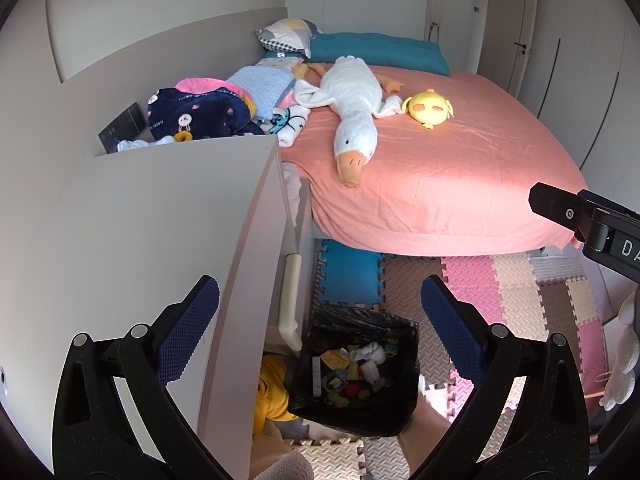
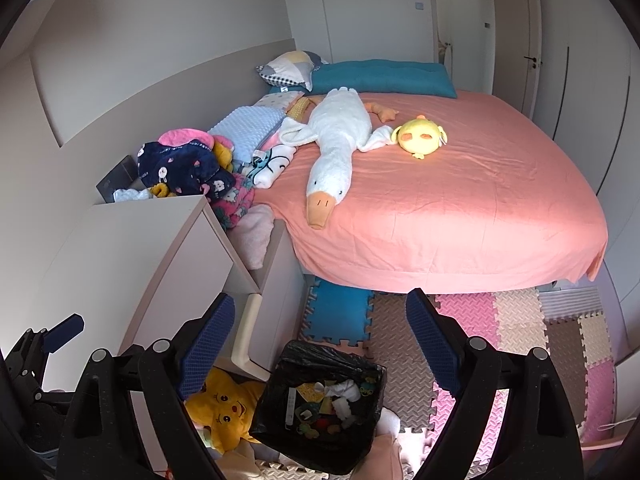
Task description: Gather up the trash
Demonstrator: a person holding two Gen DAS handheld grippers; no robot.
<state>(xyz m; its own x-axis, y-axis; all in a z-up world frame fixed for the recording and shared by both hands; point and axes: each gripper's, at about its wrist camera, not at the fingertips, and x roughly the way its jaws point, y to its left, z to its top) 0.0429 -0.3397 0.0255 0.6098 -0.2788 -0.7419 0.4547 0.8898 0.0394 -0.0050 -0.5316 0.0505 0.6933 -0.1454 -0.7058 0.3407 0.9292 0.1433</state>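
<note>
Trash fills the bottom of a bin [image 1: 356,368] lined with a black plastic bag [image 2: 320,364], standing on the foam puzzle mat [image 1: 516,292] near the foot of the bed [image 2: 460,208]. Inside we see crumpled white tissues [image 1: 370,354], a yellow scrap [image 1: 334,357], a pale flat strip [image 1: 317,376] along one side and small coloured bits, perhaps wrappers, too small to name. The bag's rim folds loosely over the bin's edge and looks wrinkled and glossy.

We hold the left gripper [image 1: 320,332] above the bin beside the white cabinet [image 1: 152,216], its blue-padded fingers spread wide with nothing between them. The right gripper [image 2: 320,340] hangs over the same bin, its jaws likewise parted and empty.

A yellow star plush [image 2: 226,408] lies on the floor, touching the bin on the cabinet side. On the pink bed rest a white goose plush [image 2: 332,152], a yellow chick plush [image 2: 420,136], a teal pillow [image 2: 384,74] and heaped blankets [image 2: 188,168].
</note>
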